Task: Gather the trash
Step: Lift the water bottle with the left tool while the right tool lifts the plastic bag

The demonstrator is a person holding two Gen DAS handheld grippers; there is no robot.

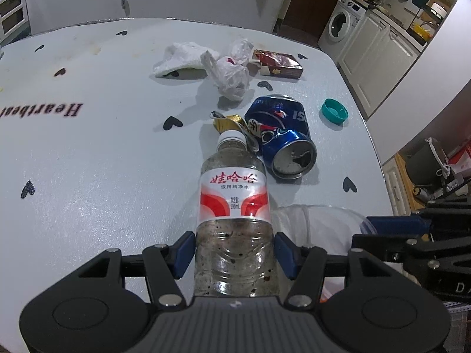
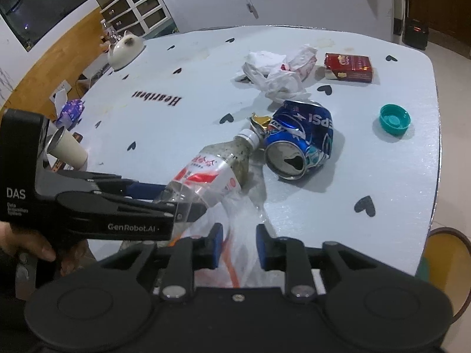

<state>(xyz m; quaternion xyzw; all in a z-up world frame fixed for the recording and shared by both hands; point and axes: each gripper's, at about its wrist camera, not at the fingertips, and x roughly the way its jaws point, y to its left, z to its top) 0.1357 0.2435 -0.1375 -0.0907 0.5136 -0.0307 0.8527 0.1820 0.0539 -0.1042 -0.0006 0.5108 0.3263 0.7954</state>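
My left gripper (image 1: 235, 253) is shut on the lower body of a dirty clear water bottle (image 1: 234, 194) with a red and white label, cap pointing away. In the right wrist view the bottle (image 2: 212, 167) hangs tilted over the mouth of a translucent plastic bag (image 2: 235, 214) at the table's near edge. My right gripper (image 2: 239, 242) stands over that bag with its jaws a little apart. Thin bag film lies between the pads, which do not press on it. A crushed blue Pepsi can (image 1: 282, 135) and a gold wrapper (image 1: 228, 122) lie just beyond the bottle.
On the pale blue table (image 1: 103, 161) lie crumpled white plastic bags (image 1: 206, 61), a red cigarette pack (image 1: 278, 64) and a teal cap (image 1: 334, 111). A paper cup (image 2: 69, 147) and a white teapot (image 2: 125, 48) stand at the left. A hand (image 2: 32, 250) holds the left gripper.
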